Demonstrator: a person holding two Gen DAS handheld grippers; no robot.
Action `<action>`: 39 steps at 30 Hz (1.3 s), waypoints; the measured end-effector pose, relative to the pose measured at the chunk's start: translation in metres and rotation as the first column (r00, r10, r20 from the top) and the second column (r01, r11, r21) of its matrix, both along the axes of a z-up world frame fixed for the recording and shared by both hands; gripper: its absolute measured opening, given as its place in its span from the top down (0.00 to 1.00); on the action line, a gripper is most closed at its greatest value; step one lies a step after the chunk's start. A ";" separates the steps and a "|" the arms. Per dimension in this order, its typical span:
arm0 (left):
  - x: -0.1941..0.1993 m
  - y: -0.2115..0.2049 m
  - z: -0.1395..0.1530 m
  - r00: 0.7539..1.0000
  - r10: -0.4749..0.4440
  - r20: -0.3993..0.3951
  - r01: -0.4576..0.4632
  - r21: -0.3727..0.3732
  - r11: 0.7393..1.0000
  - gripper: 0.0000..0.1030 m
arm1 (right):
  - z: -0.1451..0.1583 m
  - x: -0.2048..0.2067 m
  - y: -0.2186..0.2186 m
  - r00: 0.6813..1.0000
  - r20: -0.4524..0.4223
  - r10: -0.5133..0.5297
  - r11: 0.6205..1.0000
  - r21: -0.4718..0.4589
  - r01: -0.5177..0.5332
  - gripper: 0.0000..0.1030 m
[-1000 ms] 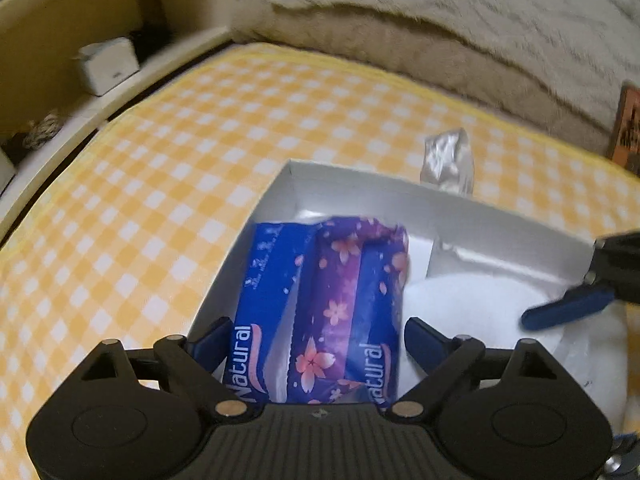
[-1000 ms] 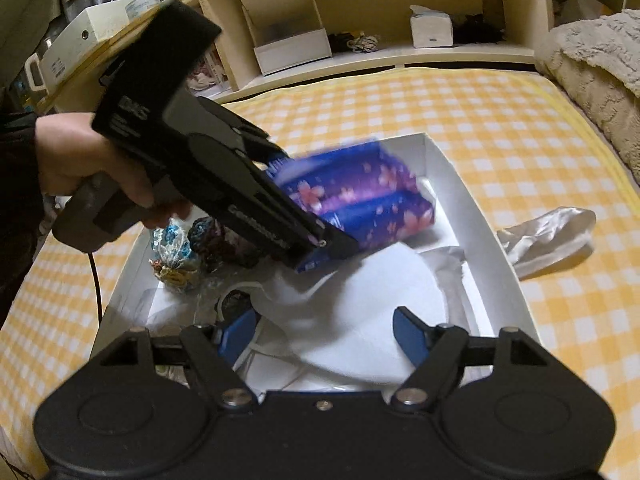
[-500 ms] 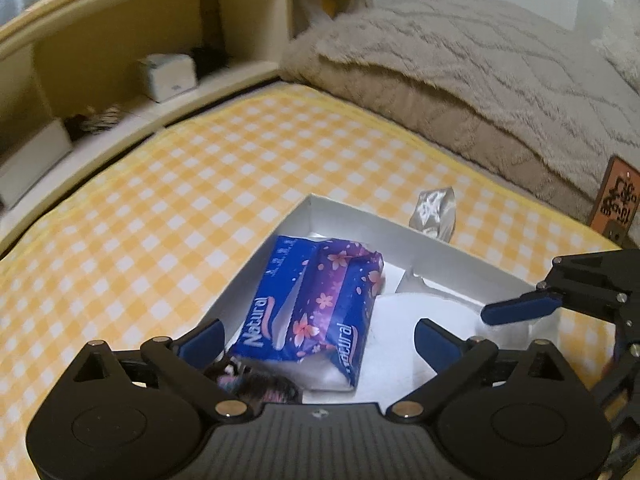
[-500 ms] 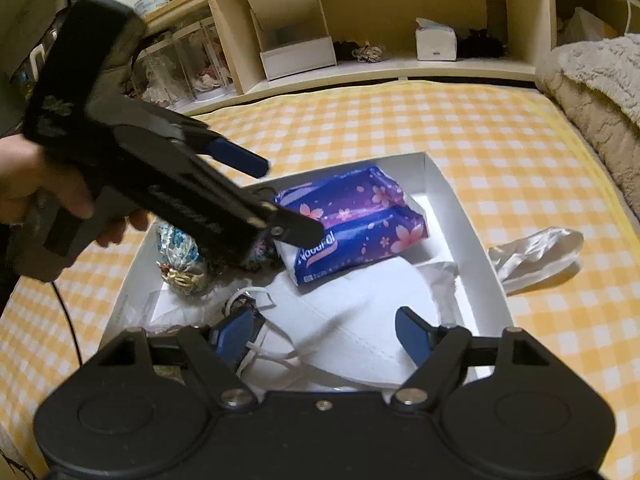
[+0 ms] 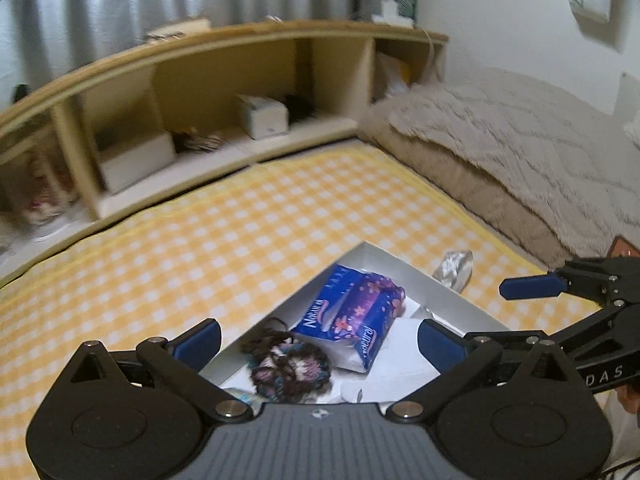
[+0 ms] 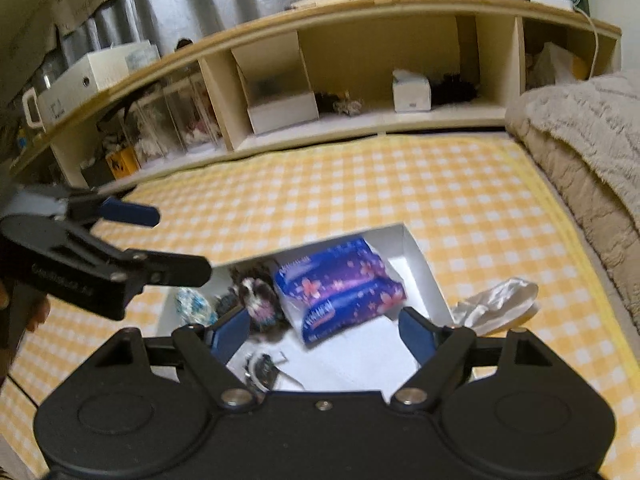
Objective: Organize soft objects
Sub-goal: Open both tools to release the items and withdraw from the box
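Note:
A blue and purple tissue pack (image 5: pixel 356 316) (image 6: pixel 340 280) lies loose inside the white box (image 5: pixel 440 284) (image 6: pixel 420 264) on the yellow checked sheet. Beside it in the box are a dark knitted scrunchie (image 5: pixel 288 364) (image 6: pixel 258 296), a white mask (image 6: pixel 352 360) and a pale blue patterned bundle (image 6: pixel 194 306). My left gripper (image 5: pixel 318 338) (image 6: pixel 168 242) hovers above the box's left side, wide open and empty. My right gripper (image 6: pixel 323 328) hangs over the box's near end. Its jaws are opening, with nothing pressed between them.
A crumpled clear wrapper (image 5: pixel 454 266) (image 6: pixel 496 304) lies on the sheet just outside the box's right wall. A wooden shelf unit (image 6: pixel 360 128) with boxes runs along the far edge. A beige blanket (image 5: pixel 500 152) is heaped on the right.
The left gripper let go of the tissue pack, widened, rose and pulled back to the left. The pack now rests in the box. The right gripper lifted away from the mask.

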State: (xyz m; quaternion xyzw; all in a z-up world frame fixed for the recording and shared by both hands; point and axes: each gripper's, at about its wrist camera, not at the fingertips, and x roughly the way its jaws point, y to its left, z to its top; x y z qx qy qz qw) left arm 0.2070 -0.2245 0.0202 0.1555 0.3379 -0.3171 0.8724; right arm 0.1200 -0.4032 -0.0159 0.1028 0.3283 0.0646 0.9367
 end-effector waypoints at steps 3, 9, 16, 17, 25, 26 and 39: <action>-0.017 0.014 0.018 0.998 0.053 0.024 -0.053 -0.019 0.998 0.00 | 0.014 -0.004 0.004 1.000 0.003 0.015 0.999 0.037 -0.015 0.18; -0.052 0.045 0.047 0.989 0.138 0.062 -0.132 -0.087 0.987 0.00 | 0.044 -0.022 0.012 0.999 0.029 -0.018 0.998 0.060 0.016 0.12; -0.094 0.088 0.073 0.950 0.298 0.092 -0.279 -0.175 0.944 0.00 | 0.076 -0.054 0.028 0.995 0.084 -0.062 0.997 0.049 0.058 0.03; -0.100 0.095 0.076 0.941 0.326 0.092 -0.306 -0.181 0.935 0.00 | 0.080 -0.060 0.031 0.993 0.095 -0.070 0.997 0.044 0.066 0.00; -0.140 0.135 0.072 0.902 0.428 0.063 -0.408 -0.205 0.890 0.00 | 0.089 -0.101 0.055 0.984 0.125 -0.123 0.990 -0.058 0.131 0.00; -0.145 0.139 0.070 0.895 0.442 0.054 -0.424 -0.201 0.883 0.00 | 0.086 -0.106 0.058 0.984 0.124 -0.127 0.988 -0.070 0.136 0.00; -0.196 0.164 0.036 0.856 0.509 0.086 -0.496 -0.137 0.857 0.00 | 0.056 -0.153 0.090 0.986 0.125 -0.114 0.985 -0.118 0.129 0.00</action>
